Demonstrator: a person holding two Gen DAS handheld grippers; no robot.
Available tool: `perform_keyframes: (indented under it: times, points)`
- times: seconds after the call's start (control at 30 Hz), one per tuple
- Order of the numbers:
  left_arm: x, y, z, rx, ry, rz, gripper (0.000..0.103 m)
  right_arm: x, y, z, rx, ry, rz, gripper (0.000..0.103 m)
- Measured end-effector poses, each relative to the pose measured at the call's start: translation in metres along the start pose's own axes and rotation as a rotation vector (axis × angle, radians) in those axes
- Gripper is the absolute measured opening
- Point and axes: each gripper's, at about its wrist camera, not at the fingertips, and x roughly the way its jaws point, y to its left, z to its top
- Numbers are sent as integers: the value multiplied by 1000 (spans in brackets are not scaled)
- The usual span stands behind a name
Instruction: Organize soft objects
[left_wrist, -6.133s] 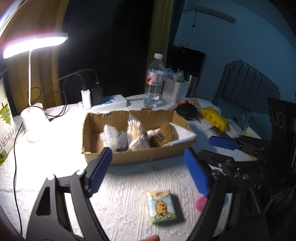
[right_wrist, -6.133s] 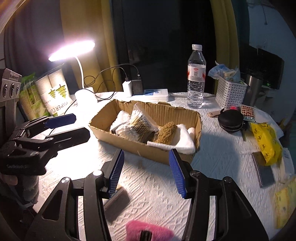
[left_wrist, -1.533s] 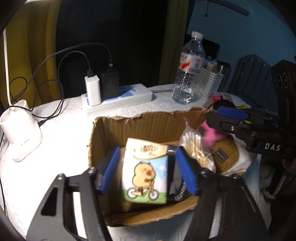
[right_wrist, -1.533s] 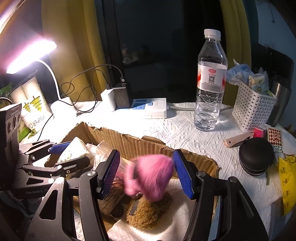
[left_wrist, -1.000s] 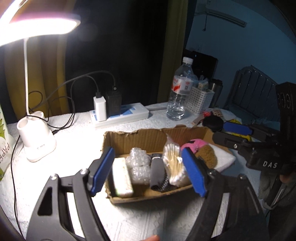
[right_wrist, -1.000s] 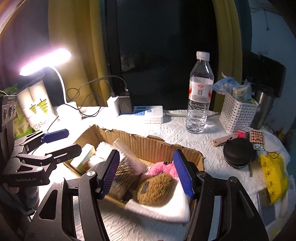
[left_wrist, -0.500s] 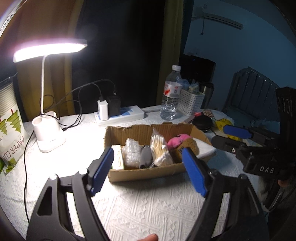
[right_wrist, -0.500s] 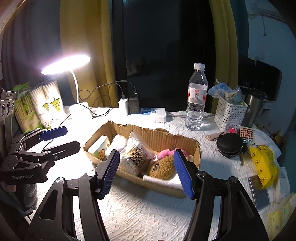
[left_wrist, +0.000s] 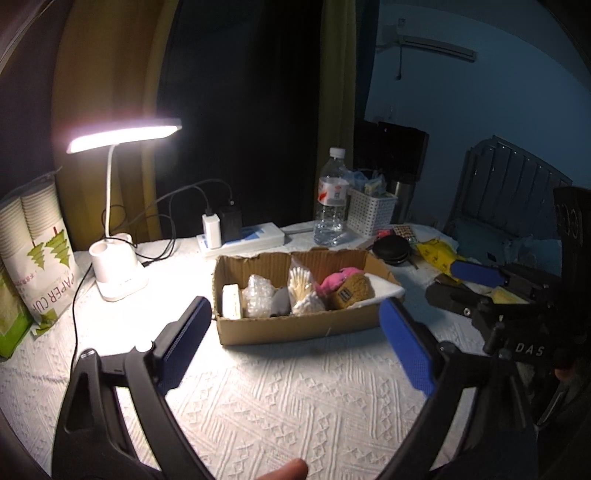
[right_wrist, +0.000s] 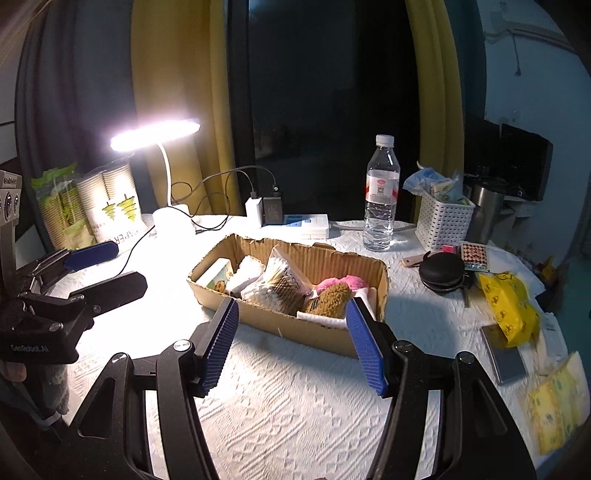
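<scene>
A cardboard box (left_wrist: 295, 326) (right_wrist: 314, 334) stands mid-table on the white cloth. In it lie a tissue pack (left_wrist: 231, 301) (right_wrist: 216, 275), bubble wrap (left_wrist: 258, 295), a cotton swab bag (left_wrist: 301, 288) (right_wrist: 275, 286), a pink fluffy item (left_wrist: 334, 280) (right_wrist: 343, 282), a brown plush piece (left_wrist: 352, 291) (right_wrist: 327, 297) and a white towel (right_wrist: 332, 319). My left gripper (left_wrist: 295, 349) is open and empty, in front of the box. My right gripper (right_wrist: 293, 345) is open and empty, also short of the box. Each gripper shows in the other's view, the right (left_wrist: 476, 282) and the left (right_wrist: 96, 266).
A lit desk lamp (left_wrist: 118, 273) and a paper cup sleeve (left_wrist: 33, 254) stand left. A power strip with chargers (left_wrist: 240, 240), water bottle (left_wrist: 332, 199) (right_wrist: 380, 195) and white basket (right_wrist: 445, 219) line the back. A black case (right_wrist: 441, 273), yellow bags (right_wrist: 508, 306) and a phone (right_wrist: 504, 354) lie right.
Both grippers let go of the tissue pack and the pink item into the box, then drew back from it. The box now looks smaller and farther in both views.
</scene>
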Motion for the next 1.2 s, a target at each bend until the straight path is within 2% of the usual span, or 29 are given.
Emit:
perform_keyframes:
  times: [0.43, 0.53, 0.77, 0.9, 1.2]
  points:
    - [-65, -21, 13, 29, -90, 18, 94, -82, 18, 7, -5, -121, -35, 65]
    - [-81, -21, 20, 13, -120, 22, 94, -99, 21, 11, -4, -149, -41, 81]
    - [-122, -27, 35, 16, -195, 47, 94, -146, 31, 21, -25, -233, -78, 81]
    - [-144, -29, 43, 12, -241, 73, 98, -167, 33, 26, -23, -269, -94, 81]
    - [-173, -37, 52, 38, -283, 80, 99, -187, 32, 28, -12, -288, -120, 81]
